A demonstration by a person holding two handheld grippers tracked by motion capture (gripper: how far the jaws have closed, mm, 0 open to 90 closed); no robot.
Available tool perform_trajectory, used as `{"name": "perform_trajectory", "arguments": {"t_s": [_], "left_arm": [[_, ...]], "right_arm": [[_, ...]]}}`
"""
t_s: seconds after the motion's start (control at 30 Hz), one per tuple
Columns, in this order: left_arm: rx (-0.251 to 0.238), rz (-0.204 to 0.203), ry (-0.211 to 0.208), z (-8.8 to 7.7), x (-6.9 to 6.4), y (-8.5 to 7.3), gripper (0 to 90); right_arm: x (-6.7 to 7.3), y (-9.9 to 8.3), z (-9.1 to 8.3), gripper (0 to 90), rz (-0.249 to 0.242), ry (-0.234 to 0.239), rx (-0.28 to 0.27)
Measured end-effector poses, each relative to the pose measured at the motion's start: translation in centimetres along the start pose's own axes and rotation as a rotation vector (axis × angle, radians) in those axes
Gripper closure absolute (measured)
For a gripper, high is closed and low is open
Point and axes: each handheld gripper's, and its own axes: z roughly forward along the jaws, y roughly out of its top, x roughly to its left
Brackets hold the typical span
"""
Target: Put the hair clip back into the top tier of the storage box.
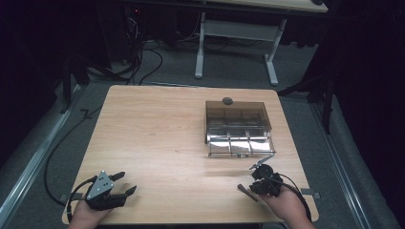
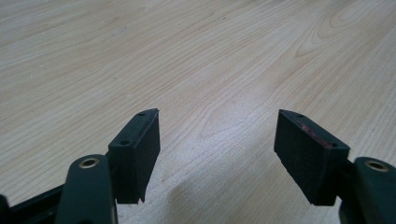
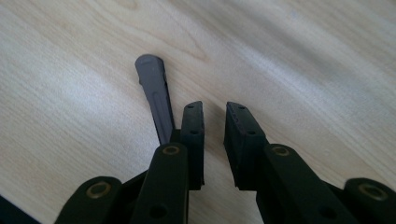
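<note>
Two hand-held grippers sit at the near edge of the tabletop [image 1: 157,138], one in each of the person's hands. The left hand-held gripper [image 1: 125,183], topped by a grey three-cornered plate, rests near the near-left corner with its black jaws spread wide and nothing between them; bare wood lies ahead of it. The right hand-held gripper [image 1: 261,178] sits near the near-right corner, its jaws parted by a narrow gap and released, with only wood showing in the gap. One dark grey utensil handle [image 3: 154,95], flat, slender and round-ended, lies on the wood just beside the left jaw in the right gripper view, outside the gap; in the high view it shows as a short dark strip [image 1: 247,192] left of that gripper.

Beyond the right hand-held gripper stands one smoky translucent plastic box [image 1: 238,128], rectangular, divided into compartments, close to the right edge. One small dark round object [image 1: 227,100] lies just behind it. The left and middle of the pale wood-grain surface are open room.
</note>
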Motion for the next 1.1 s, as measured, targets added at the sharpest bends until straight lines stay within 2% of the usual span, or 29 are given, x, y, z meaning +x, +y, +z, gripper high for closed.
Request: {"name": "perform_trajectory", "arguments": {"t_s": [0.07,0.2,0.33,0.43,0.5,0.6,0.8,0.87,1.03,1.07,1.1], "left_arm": [[0.000,0.000,-0.001,0.0,0.0,0.0,31.8],[0.001,0.000,-0.001,0.0,0.0,0.0,31.9],[0.001,0.002,-0.001,0.0,0.0,0.0,31.8],[0.004,0.002,-0.005,0.0,0.0,0.0,31.8],[0.004,0.001,-0.005,0.0,0.0,0.0,31.8],[0.004,0.001,-0.006,0.0,0.0,0.0,31.8],[0.006,0.001,-0.008,0.1,0.0,0.0,31.8],[0.006,0.002,-0.009,0.1,0.0,0.0,31.8],[0.005,0.003,-0.009,0.0,0.0,0.0,31.8],[0.005,0.003,-0.009,0.0,0.0,0.0,31.8],[0.005,0.003,-0.009,0.0,0.0,0.0,31.8]], "right_arm": [[0.0,0.2,0.0,77.7,-0.017,-0.004,0.031],[-0.1,0.3,0.0,77.1,-0.024,0.002,0.051],[-0.3,0.5,-0.1,76.1,-0.023,0.024,0.080],[-0.5,0.7,0.0,74.0,-0.041,0.037,0.118],[-0.4,0.8,-0.1,73.7,-0.029,0.035,0.130],[-0.5,1.1,-0.3,70.3,-0.044,0.050,0.156],[-0.2,1.2,-0.5,67.5,-0.064,0.054,0.168],[0.1,1.3,-0.7,66.5,-0.050,0.058,0.176],[0.6,1.6,-0.5,65.9,-0.074,0.066,0.167],[0.7,1.7,-0.5,65.7,-0.092,0.069,0.163],[0.8,1.8,-0.5,65.5,-0.085,0.070,0.168]]}}
